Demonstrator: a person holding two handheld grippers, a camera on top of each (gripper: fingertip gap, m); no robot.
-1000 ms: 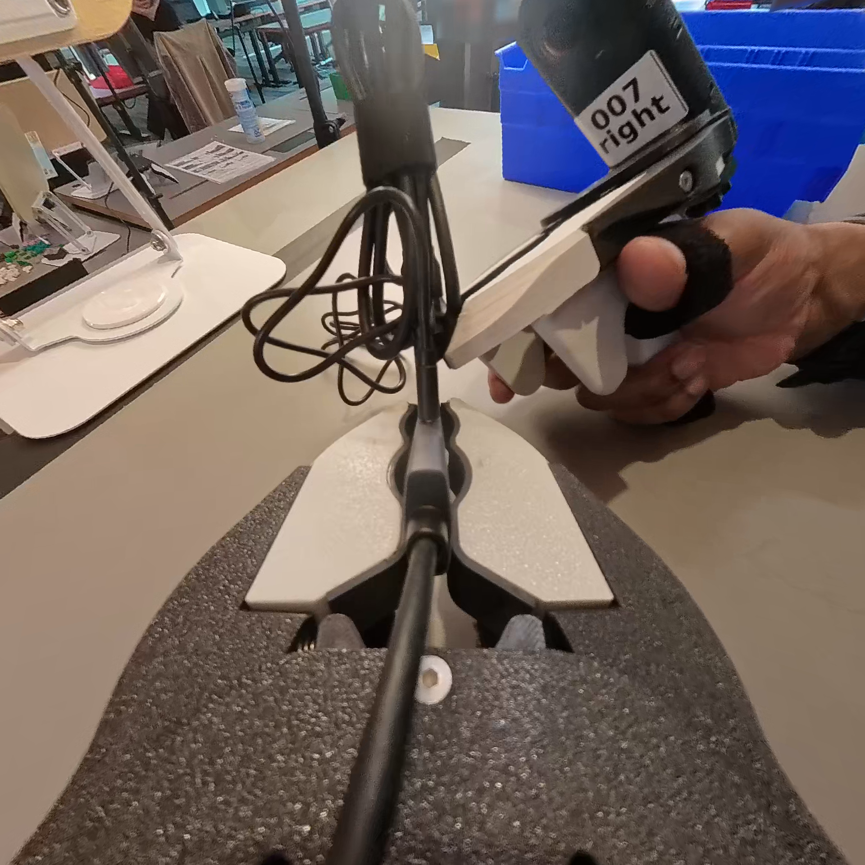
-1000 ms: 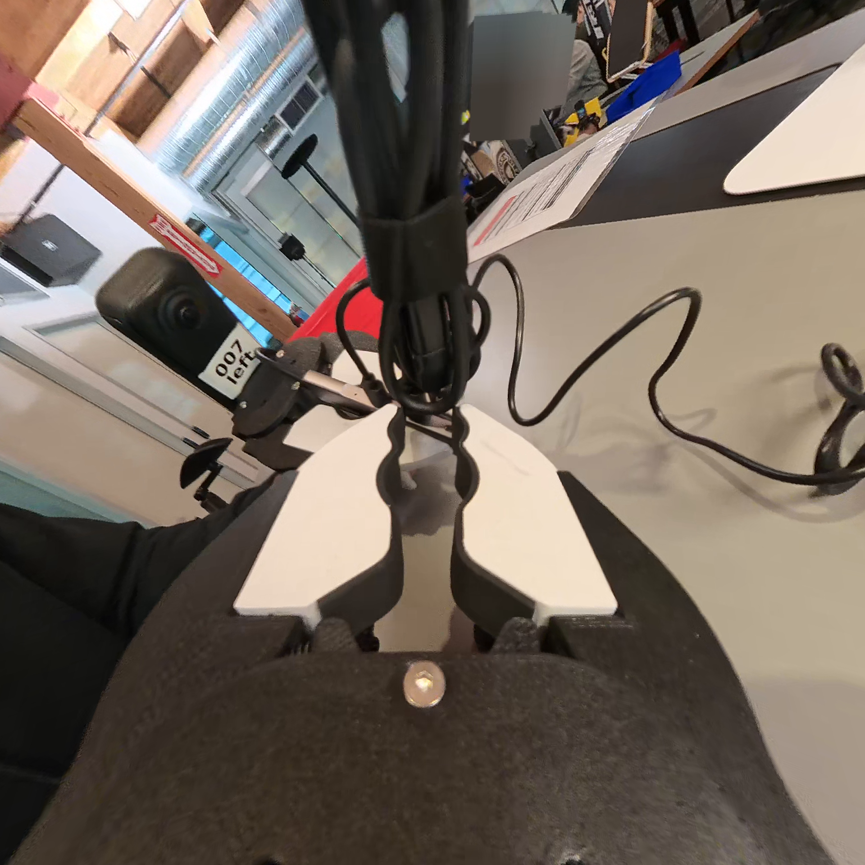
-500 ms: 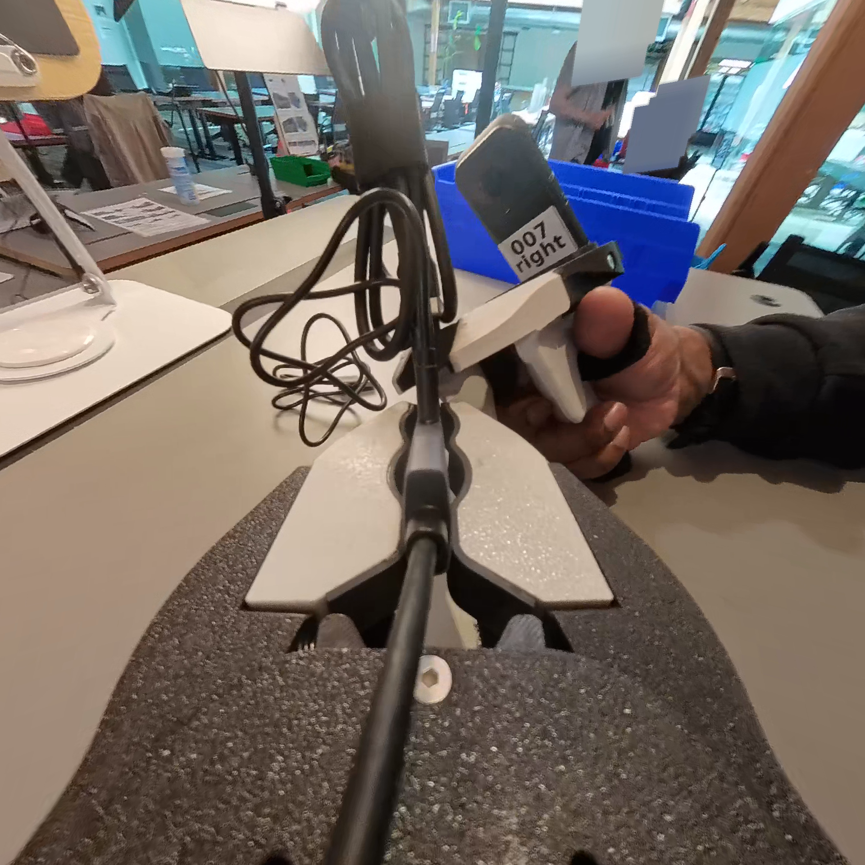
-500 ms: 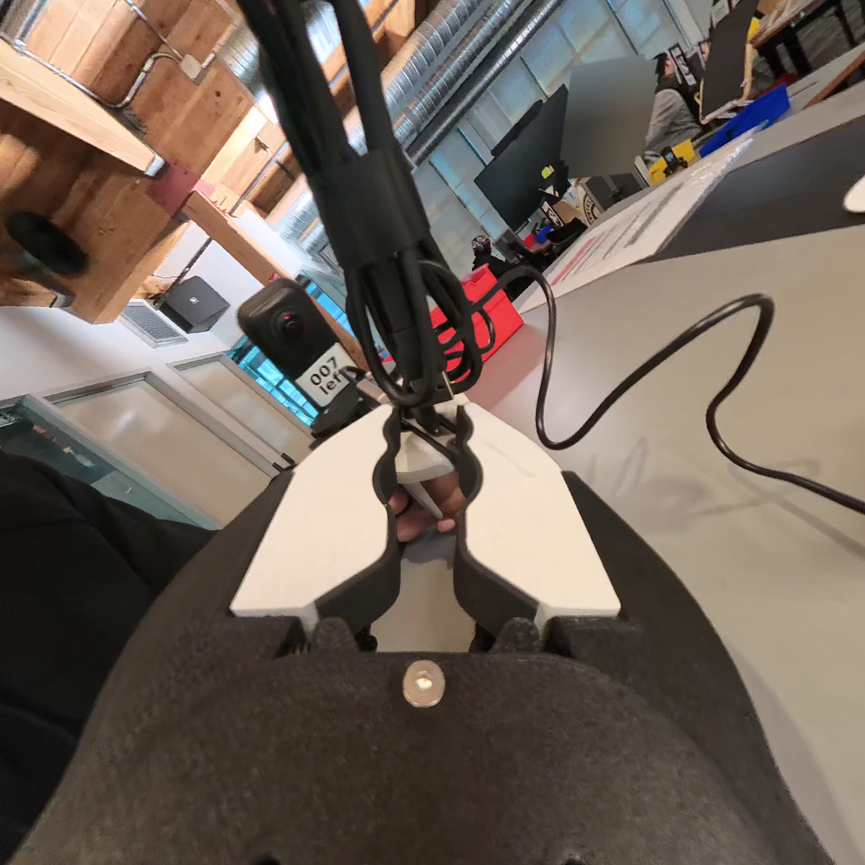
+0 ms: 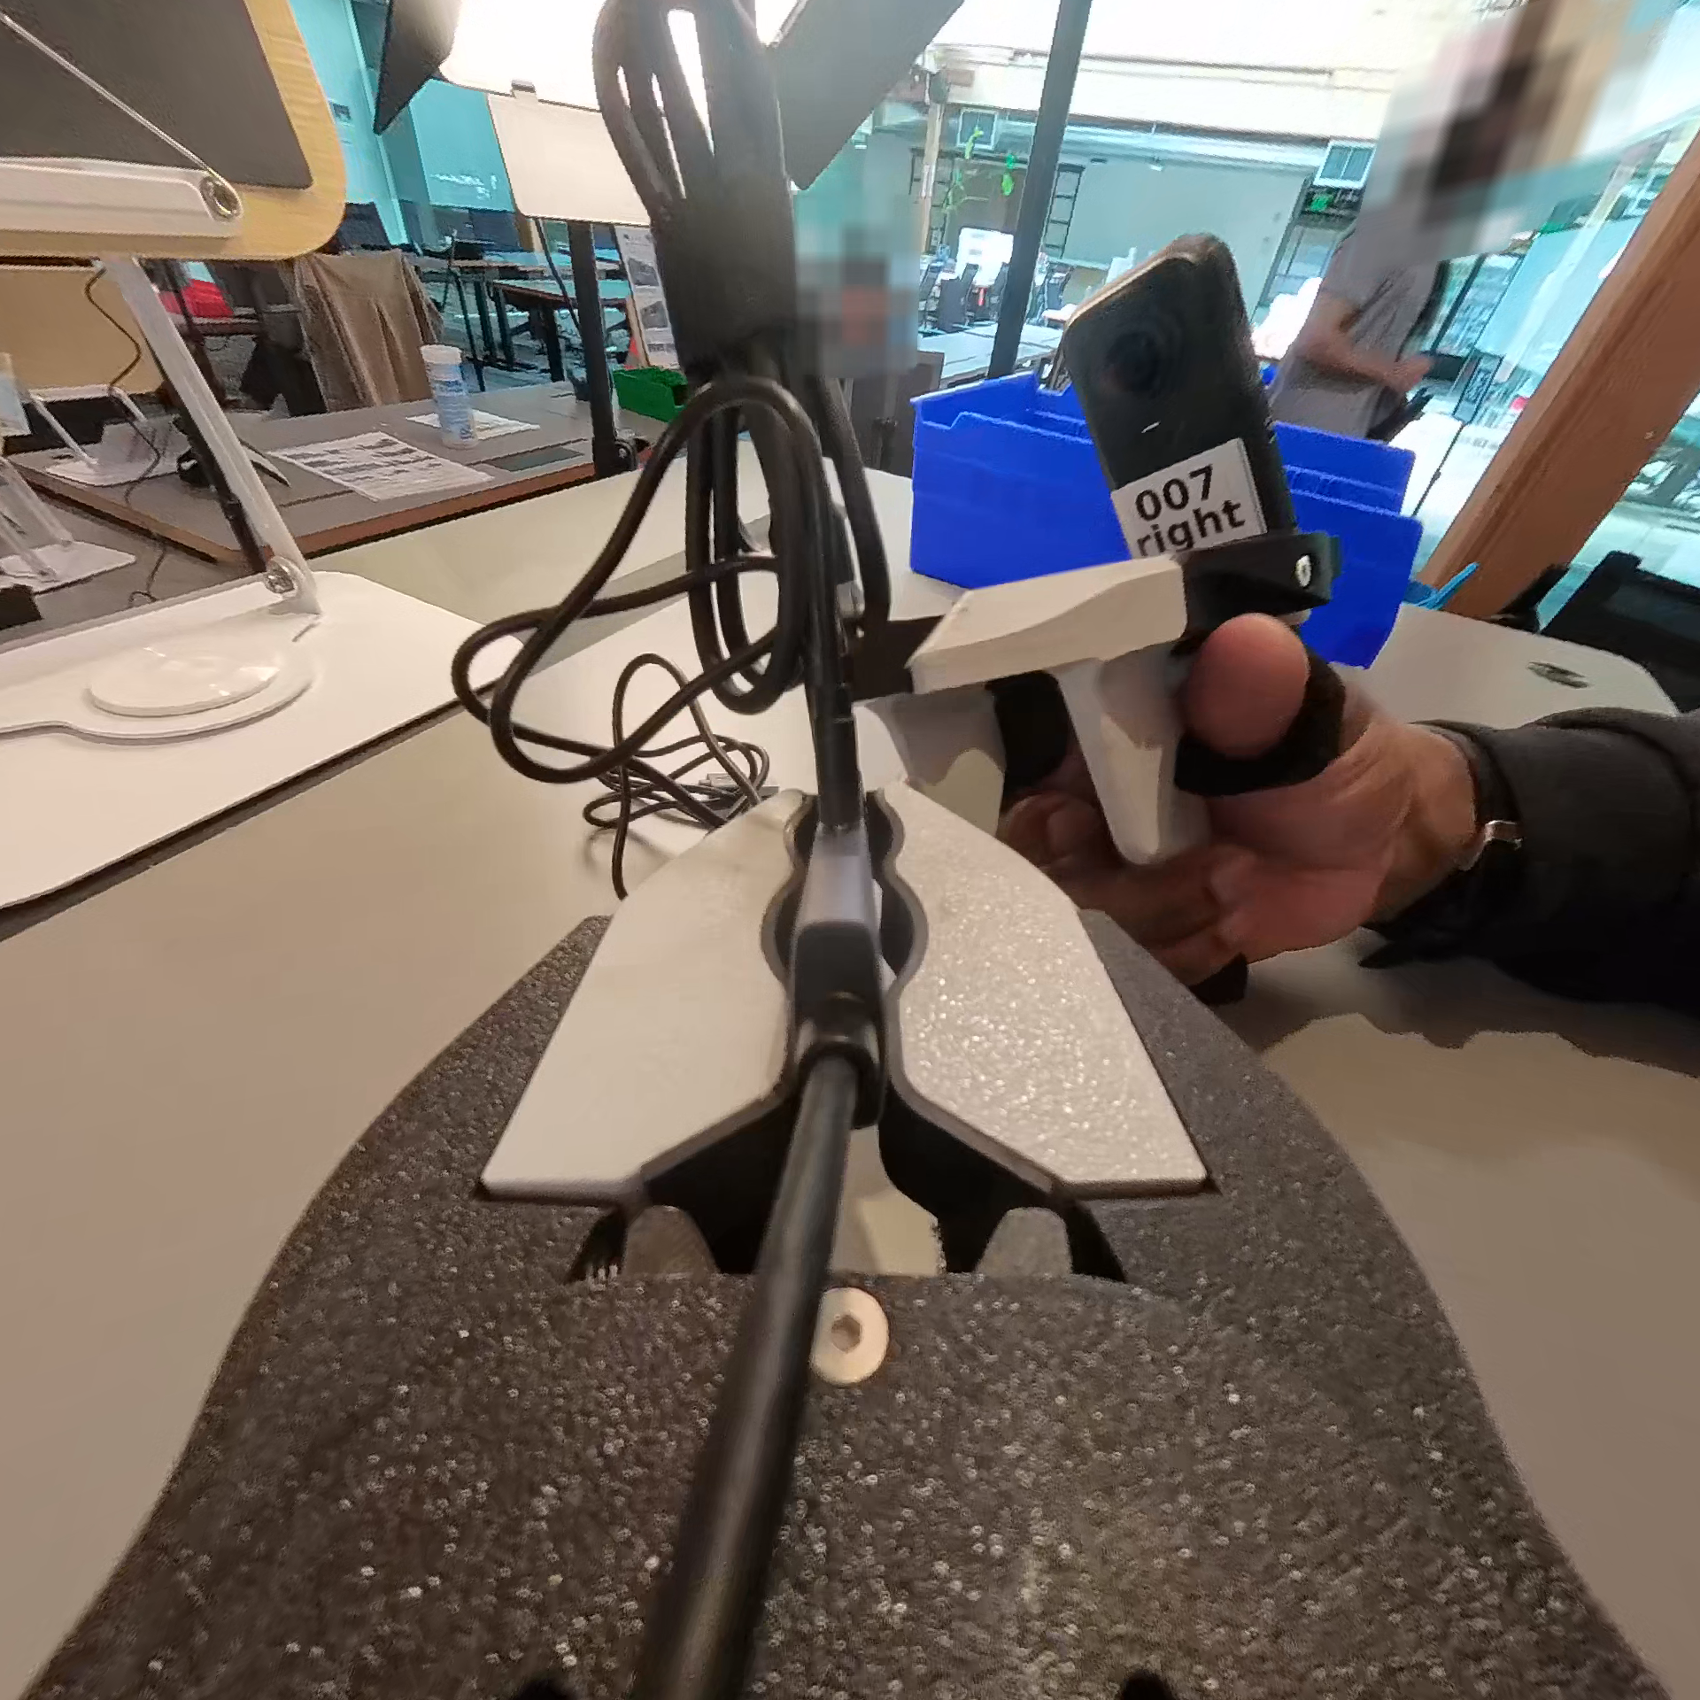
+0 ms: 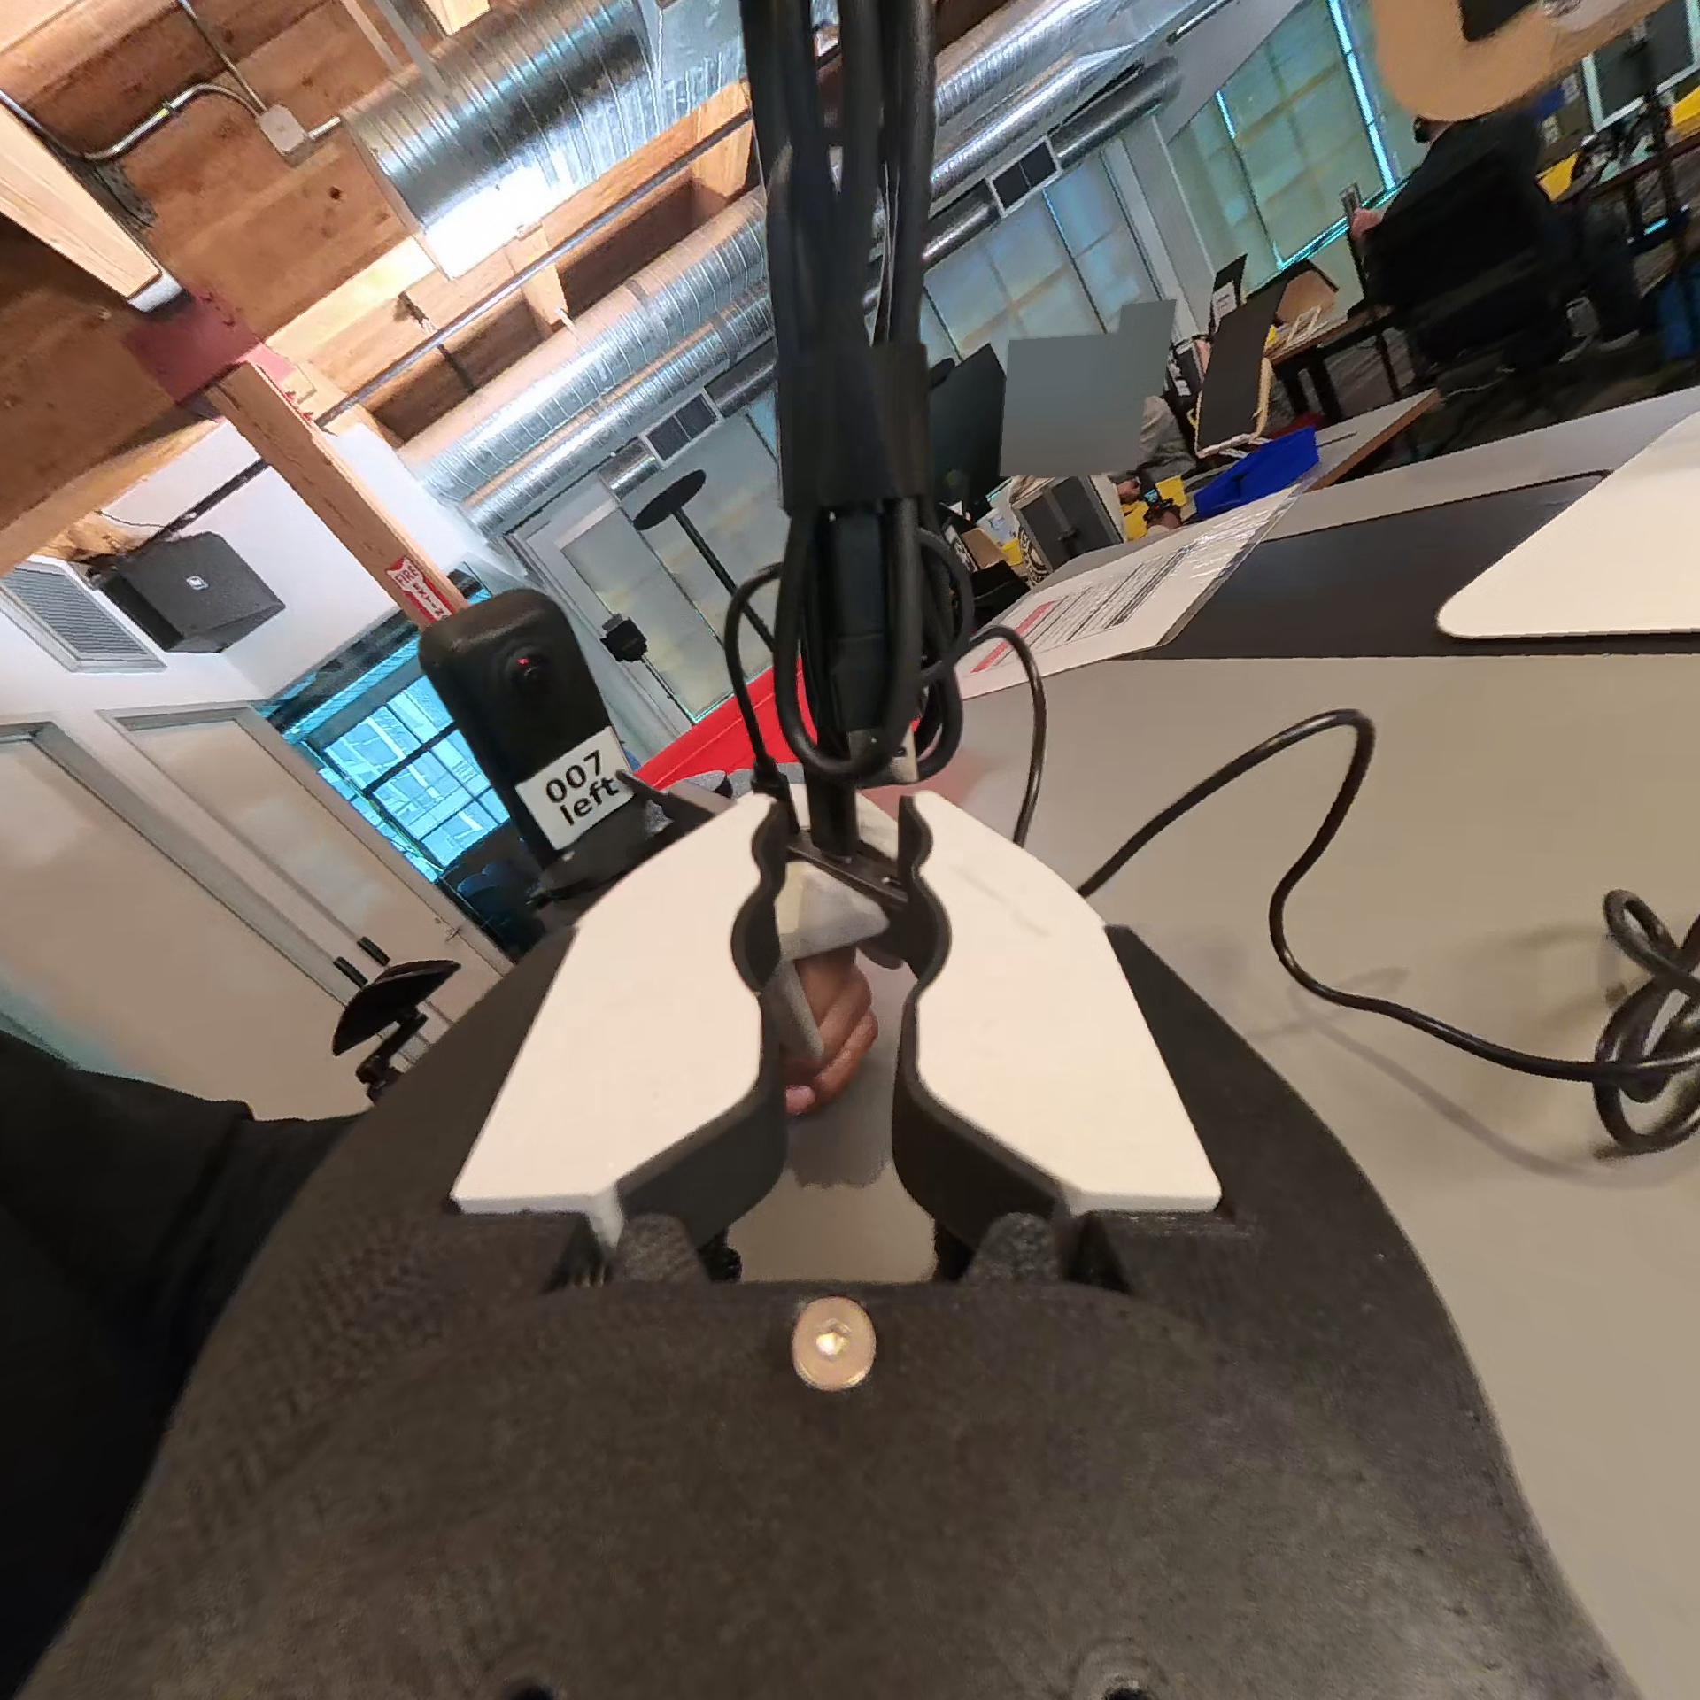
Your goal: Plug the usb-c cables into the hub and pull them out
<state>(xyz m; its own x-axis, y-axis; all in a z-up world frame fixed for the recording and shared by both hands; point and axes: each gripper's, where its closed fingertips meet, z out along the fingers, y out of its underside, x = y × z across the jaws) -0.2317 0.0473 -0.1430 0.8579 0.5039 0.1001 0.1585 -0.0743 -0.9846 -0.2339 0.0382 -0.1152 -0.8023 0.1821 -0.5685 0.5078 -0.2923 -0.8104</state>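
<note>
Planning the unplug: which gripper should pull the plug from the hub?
Probably right. The right gripper straddles the plug with open fingers; the left gripper is shut on the hub, bracing it.

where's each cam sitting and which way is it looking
Left wrist view: on the left tool, facing across the grey table; its shut jaws grip the slim grey hub.
Right wrist view: on the right tool, tilted up toward the ceiling; jaws open.
Shared: the strapped black cable bundle, each other's tool.

Each camera sits close behind its own gripper's fingers, looking forward along them. The two views face each other, low over the grey table (image 5: 276, 966). Both show the hanging cable bundle (image 5: 727, 304) close between them.
</note>
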